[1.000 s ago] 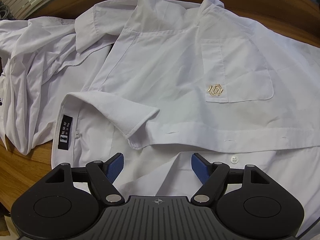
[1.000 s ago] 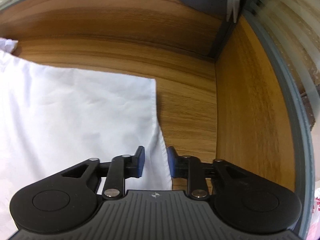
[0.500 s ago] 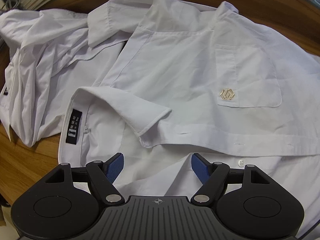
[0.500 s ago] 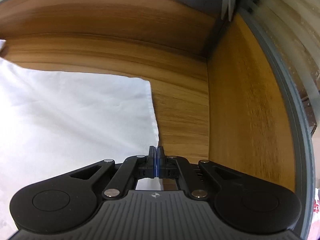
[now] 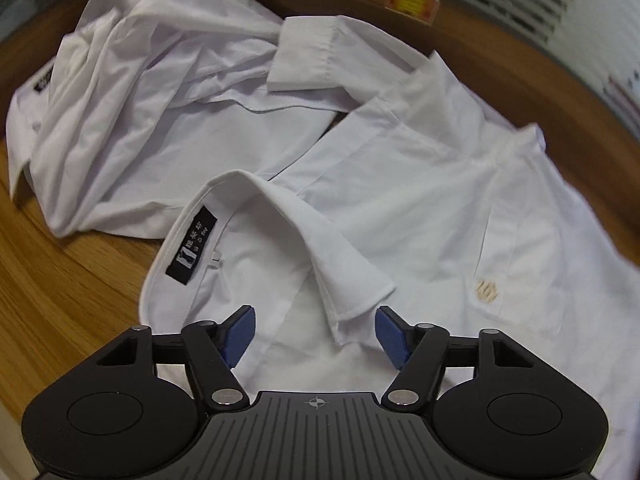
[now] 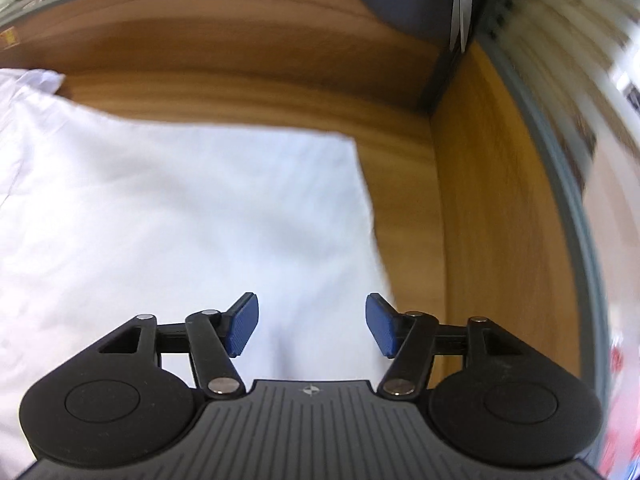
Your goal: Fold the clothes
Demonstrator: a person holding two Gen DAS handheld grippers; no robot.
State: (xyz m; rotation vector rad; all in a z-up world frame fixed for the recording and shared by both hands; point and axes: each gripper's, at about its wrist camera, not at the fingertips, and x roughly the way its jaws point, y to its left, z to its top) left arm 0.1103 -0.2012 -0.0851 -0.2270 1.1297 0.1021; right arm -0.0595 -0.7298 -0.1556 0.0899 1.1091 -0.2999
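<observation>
A white shirt lies spread on the wooden table, with a black neck label inside its collar and a gold emblem on the chest pocket. My left gripper hovers over the collar tip; its jaws are closing and the blue pads stand apart, pressing on nothing. In the right wrist view the shirt's lower part lies flat, its corner near the table's right side. My right gripper is above that cloth near its right edge, its jaws opening and nothing pinched between the pads.
A second white shirt lies crumpled at the back left, partly under the spread one. Bare wooden table shows at the left. A wooden side panel and grey rim bound the right. An orange sticker sits on the far edge.
My left gripper swung over the collar and rolled, so the shirt now appears turned. The right gripper shut at the shirt's edge, then opened wide and shifted over the cloth.
</observation>
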